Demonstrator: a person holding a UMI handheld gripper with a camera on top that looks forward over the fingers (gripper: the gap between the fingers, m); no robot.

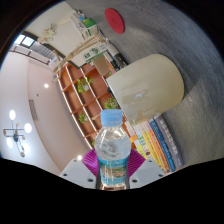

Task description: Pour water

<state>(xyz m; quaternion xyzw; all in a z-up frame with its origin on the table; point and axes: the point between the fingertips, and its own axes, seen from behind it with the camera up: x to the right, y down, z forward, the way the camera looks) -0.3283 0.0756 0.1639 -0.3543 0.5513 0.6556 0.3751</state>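
— While the bottle [113, 150] is clamped between the pads [91, 160] of the gripper [113, 172], how should the pour be managed?

— The neck is judged best kept over the cream cup [146, 88] just beyond it, and the tilt added slowly so the stream is not overshot. The blue cap [112, 119] appears still fitted and would need removing.

— What is nearby?

— Wooden shelves [88, 85] are seen far left, a red disc [115, 19] farther off. No worktop can be made out.
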